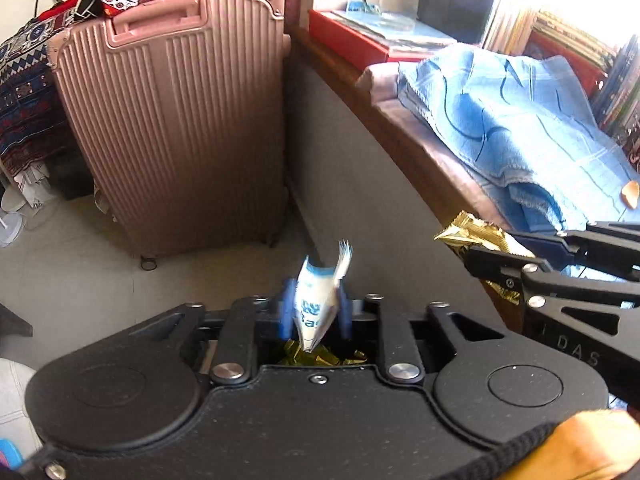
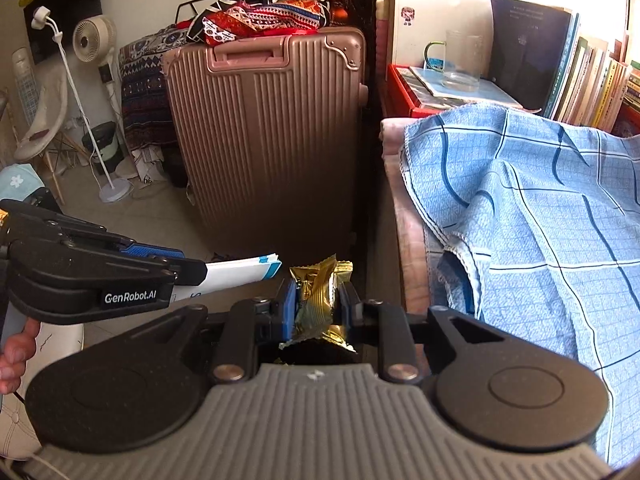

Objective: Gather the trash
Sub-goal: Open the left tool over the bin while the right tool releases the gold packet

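Observation:
A white and blue wrapper [image 1: 318, 304] hangs blurred between the blue pads [image 1: 286, 316] of my left gripper [image 1: 316, 314]; the pads stand slightly off it on both sides. Below it, through the gap, lie crumpled gold wrappers [image 1: 320, 357]; what holds them is hidden. In the right wrist view the same white wrapper [image 2: 240, 270] sticks out of the left gripper [image 2: 196, 272]. My right gripper [image 2: 318, 300] is shut on a gold foil wrapper [image 2: 320, 300], just right of the left one. The left wrist view shows this gold wrapper [image 1: 472, 234] in the right gripper [image 1: 480, 258].
A pink ribbed suitcase [image 2: 264, 140] stands upright ahead on the floor. To the right, a table edge [image 2: 404, 240] carries a blue checked cloth [image 2: 540, 208], a red box [image 2: 404, 92], a glass mug [image 2: 460, 64] and books. A standing fan [image 2: 94, 40] is far left.

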`<state>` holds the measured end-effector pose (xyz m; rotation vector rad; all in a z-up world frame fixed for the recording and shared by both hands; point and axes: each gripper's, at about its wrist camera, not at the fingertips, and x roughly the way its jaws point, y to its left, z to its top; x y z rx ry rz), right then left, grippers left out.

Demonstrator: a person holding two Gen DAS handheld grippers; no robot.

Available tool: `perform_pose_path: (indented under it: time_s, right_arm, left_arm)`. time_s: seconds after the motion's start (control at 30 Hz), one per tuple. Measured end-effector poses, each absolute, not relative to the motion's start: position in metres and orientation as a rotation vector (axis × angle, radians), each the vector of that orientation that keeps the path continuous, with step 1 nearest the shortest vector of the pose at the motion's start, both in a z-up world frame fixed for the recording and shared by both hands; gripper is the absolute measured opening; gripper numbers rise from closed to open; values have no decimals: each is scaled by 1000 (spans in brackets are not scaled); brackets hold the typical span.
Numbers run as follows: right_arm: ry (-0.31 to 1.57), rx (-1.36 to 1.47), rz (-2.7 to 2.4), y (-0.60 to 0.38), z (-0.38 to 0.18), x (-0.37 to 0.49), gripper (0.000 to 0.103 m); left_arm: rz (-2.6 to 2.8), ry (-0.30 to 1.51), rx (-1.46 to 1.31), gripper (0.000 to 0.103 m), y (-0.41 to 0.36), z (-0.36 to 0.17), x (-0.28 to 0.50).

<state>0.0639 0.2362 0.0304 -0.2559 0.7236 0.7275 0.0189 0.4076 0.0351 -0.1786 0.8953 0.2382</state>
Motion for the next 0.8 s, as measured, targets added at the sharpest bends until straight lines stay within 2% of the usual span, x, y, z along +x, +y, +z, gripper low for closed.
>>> perform_pose_path:
  time_s: [0.03,0.07,0.23,0.8]
  right_arm:
    - [727,-254,723,236,29,65,29]
    - [731,-251,718,236,29,66,29]
    - [740,-249,709,240,26,71,29]
    - [767,-258,748,256,19,76,29]
  left_arm:
    - [248,899,-169,47,407,33,21]
    - [261,903,-157,52,406,32,23]
    - [244,907,-140,60,408,31,30]
    - [289,911,-163,62,429,31,37]
